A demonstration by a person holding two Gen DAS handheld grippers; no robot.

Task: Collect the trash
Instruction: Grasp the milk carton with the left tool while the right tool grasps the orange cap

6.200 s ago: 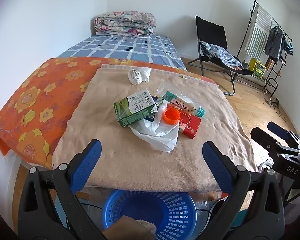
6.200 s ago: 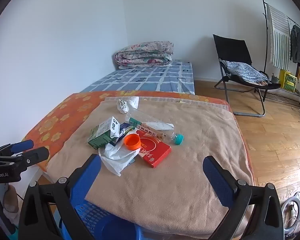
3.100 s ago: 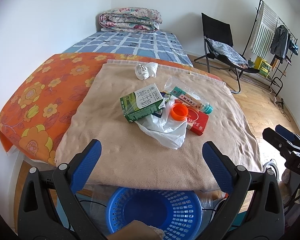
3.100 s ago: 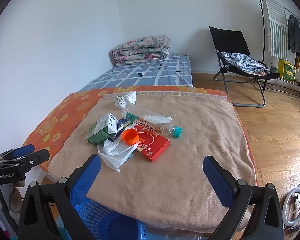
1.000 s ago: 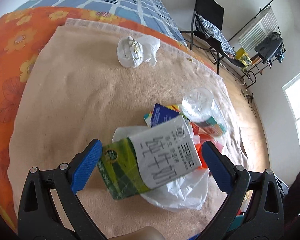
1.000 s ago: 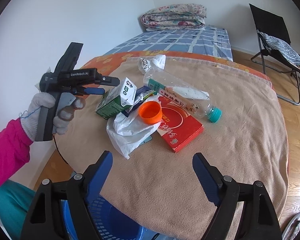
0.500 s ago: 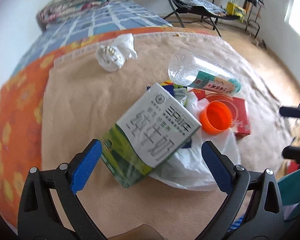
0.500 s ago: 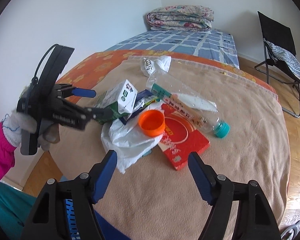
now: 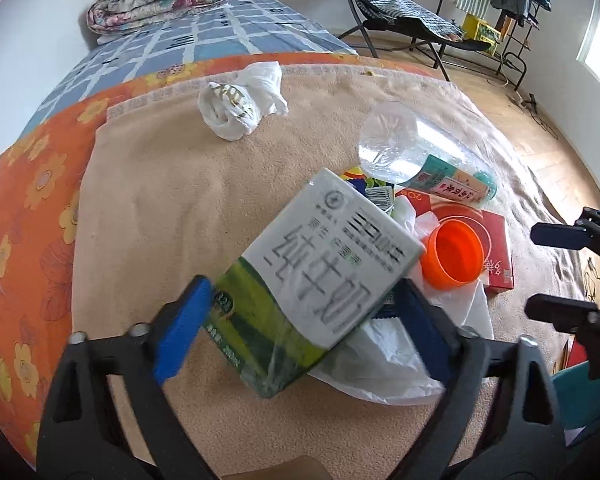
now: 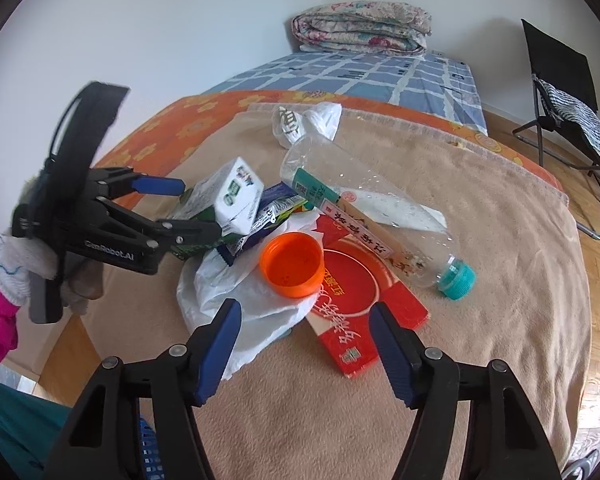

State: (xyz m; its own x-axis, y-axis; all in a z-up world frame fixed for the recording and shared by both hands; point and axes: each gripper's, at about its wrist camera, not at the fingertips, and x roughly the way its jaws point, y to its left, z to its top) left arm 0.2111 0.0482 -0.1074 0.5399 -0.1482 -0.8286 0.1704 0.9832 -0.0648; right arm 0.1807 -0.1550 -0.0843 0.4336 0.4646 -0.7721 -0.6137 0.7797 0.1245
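Left gripper (image 9: 304, 312): jaws closing around the milk carton (image 9: 320, 280), one pad at each long side; whether they press yet is hard to tell, perhaps the nearer one does.
Milk carton: tilted atop the heap on the tan blanket (image 9: 172, 208), an easy first pick.
Right gripper (image 10: 304, 344): jaws at mid width and closing, nothing between them, aimed at the orange cup (image 10: 293, 263).
Orange cup: lies mouth-up on the white plastic bag (image 10: 244, 300) and the red box (image 10: 364, 320).
Clear bottle (image 10: 364, 204): on its side across the red box.
Knotted bag (image 9: 240, 100): well apart, at the blanket's far edge.
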